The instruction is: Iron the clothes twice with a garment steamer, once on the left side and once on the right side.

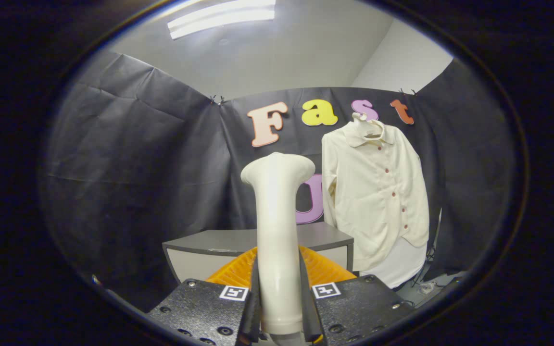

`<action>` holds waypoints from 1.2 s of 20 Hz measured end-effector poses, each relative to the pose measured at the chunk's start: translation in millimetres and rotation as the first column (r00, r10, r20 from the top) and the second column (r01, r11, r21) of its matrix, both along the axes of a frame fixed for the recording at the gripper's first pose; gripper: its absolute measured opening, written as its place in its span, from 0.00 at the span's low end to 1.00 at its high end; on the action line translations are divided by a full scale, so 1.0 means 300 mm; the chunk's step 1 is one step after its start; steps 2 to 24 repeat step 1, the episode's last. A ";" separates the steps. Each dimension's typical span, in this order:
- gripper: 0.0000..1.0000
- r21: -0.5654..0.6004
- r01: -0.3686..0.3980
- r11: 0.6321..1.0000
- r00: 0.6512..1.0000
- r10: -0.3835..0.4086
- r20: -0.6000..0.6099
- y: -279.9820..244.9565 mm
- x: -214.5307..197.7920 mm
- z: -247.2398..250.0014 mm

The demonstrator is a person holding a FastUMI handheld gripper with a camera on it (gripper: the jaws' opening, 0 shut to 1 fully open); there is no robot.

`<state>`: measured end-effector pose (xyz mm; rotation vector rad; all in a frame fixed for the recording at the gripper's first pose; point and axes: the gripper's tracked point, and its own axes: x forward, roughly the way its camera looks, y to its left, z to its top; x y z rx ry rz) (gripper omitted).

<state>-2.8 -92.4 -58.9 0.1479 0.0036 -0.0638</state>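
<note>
Steamer [277, 226] clamped in gripper [280, 307], shirt [375, 192] not yet reached.
Both fingers press on the steamer's handle near its lower end, so the grip looks firm enough to carry and sweep. Long axis runs straight up out of the gripper, flared head on top, well clear of the counter [325, 238] just beyond the fingers; which way the nozzle face points, can't tell. Shirt hangs on a hanger [367, 126] against the booth wall, beyond the fingers and off to their right, front facing out, probably so both sides are reachable. Orange ribbed item [325, 269] sits behind the handle.
</note>
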 end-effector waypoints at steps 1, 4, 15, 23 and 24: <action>0.34 0.000 0.000 1.000 1.000 0.000 0.000 -0.001 -0.002 -0.001; 0.34 0.000 0.000 1.000 1.000 0.000 0.000 -0.001 -0.002 -0.001; 0.34 0.000 0.000 1.000 1.000 0.000 0.000 -0.001 -0.002 -0.001; 0.34 0.000 0.000 1.000 1.000 0.000 0.000 -0.001 -0.002 -0.001; 0.34 0.000 0.000 1.000 1.000 0.000 0.000 -0.001 -0.002 -0.001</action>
